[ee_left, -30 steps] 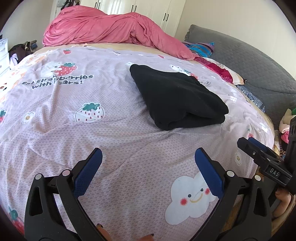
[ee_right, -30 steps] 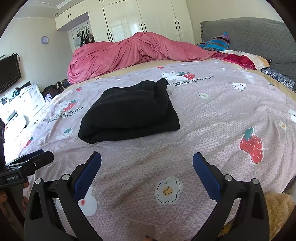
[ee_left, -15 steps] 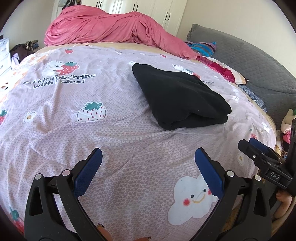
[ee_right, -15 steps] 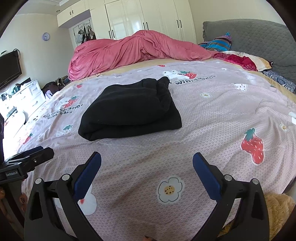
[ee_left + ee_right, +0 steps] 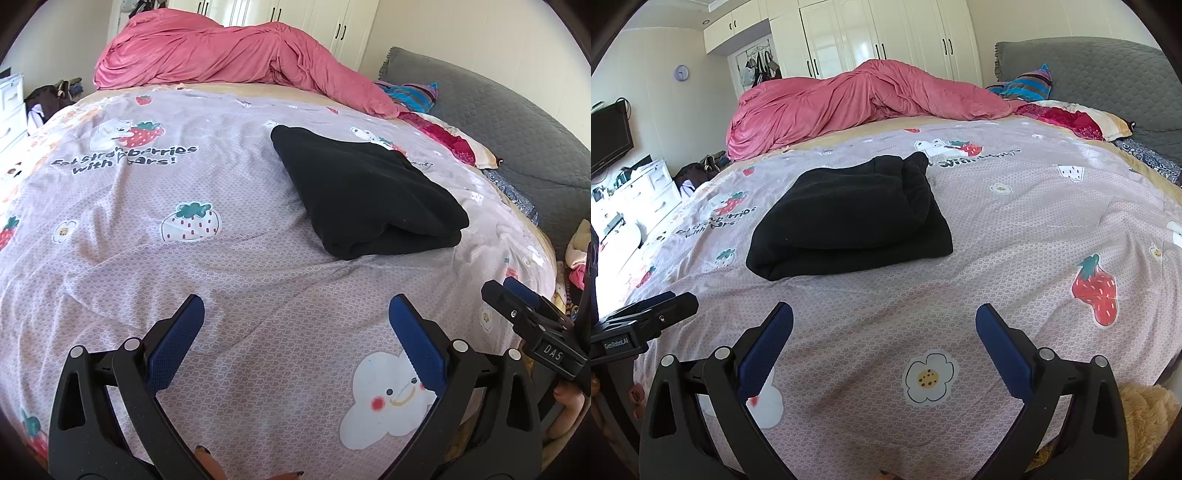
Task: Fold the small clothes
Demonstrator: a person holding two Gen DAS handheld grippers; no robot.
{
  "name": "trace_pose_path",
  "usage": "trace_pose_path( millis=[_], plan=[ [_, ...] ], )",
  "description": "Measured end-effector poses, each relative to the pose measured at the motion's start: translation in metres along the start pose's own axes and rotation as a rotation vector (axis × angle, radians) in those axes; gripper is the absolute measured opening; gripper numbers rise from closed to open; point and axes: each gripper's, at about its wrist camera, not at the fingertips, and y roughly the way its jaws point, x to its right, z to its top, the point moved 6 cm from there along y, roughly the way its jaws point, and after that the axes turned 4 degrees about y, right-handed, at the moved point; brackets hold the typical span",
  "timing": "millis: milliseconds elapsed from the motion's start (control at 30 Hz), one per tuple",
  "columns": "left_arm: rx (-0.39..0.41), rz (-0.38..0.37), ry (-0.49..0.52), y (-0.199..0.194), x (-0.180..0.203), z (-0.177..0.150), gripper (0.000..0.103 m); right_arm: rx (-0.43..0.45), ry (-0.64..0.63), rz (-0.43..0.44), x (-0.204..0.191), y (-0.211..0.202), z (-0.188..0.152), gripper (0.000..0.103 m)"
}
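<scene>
Low in frame, my left gripper [image 5: 295, 325] and right gripper [image 5: 884, 325] both gape wide, empty, over the sheet [image 5: 184, 266]. Beyond, at centre, the black garment [image 5: 846, 218] lies folded. It looks soft, thick, light; I'd pinch its near folded edge.

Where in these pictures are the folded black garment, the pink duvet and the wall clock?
folded black garment [image 5: 849, 218], right wrist view, middle of its top layer.
pink duvet [image 5: 221, 55], left wrist view, crumpled middle.
wall clock [image 5: 682, 72], right wrist view, its face.
</scene>
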Motion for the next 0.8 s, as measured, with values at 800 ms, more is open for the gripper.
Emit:
trace_pose_path(
  millis=[800],
  plan=[
    [0.001,-0.002,-0.002,-0.0016,0.0007,0.0008,0.094,-0.012,-0.004,-0.004,0.0008,-0.0001,-0.0012,0.099]
  ],
)
